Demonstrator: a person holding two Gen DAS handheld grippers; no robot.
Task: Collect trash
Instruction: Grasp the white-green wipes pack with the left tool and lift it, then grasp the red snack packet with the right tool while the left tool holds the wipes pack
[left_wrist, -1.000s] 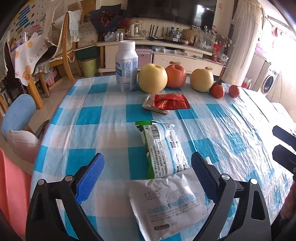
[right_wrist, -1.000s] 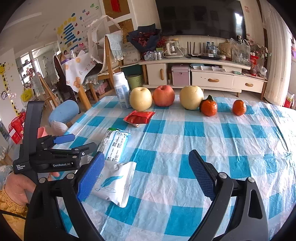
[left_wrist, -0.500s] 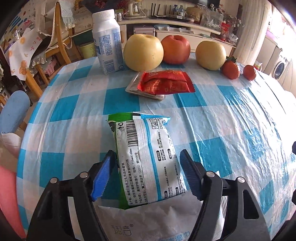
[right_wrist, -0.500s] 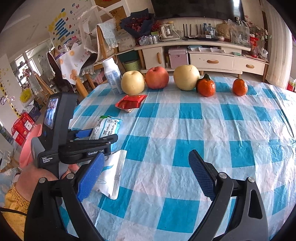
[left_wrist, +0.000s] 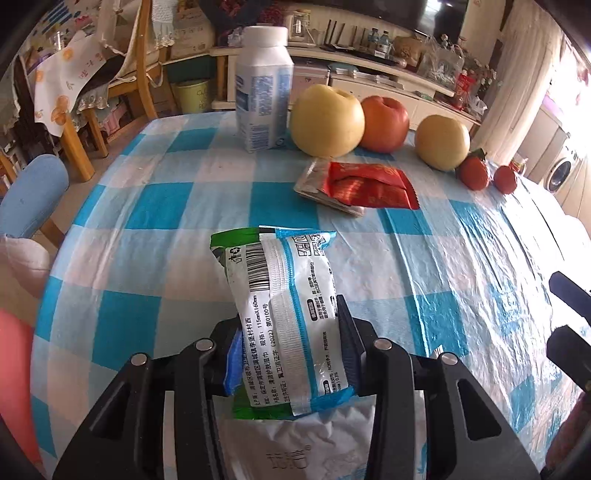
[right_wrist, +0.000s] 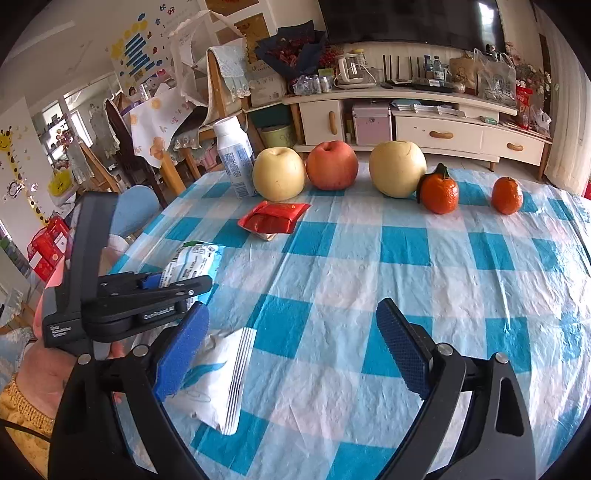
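Observation:
My left gripper (left_wrist: 288, 354) is shut on a blue, white and green wet-wipe packet (left_wrist: 284, 306), its far end tilted up off the checked tablecloth; the same gripper and packet (right_wrist: 192, 264) show at the left of the right wrist view. A white foil pouch (left_wrist: 295, 443) lies under the left gripper and also shows in the right wrist view (right_wrist: 218, 380). A red snack wrapper (left_wrist: 369, 186) lies further back on a silvery wrapper. My right gripper (right_wrist: 291, 350) is open and empty above the cloth, beside the white pouch.
A white bottle (left_wrist: 264, 92), two yellow pears (left_wrist: 327, 120), a red apple (left_wrist: 384, 123) and two tangerines (right_wrist: 439, 194) stand in a row at the table's far side. A blue chair (left_wrist: 29, 199) and wooden chairs stand off the left edge.
My left gripper has moved forward over the white pouch and closed on the wet-wipe packet, lifting its far end. My right gripper has stayed open, nearly still.

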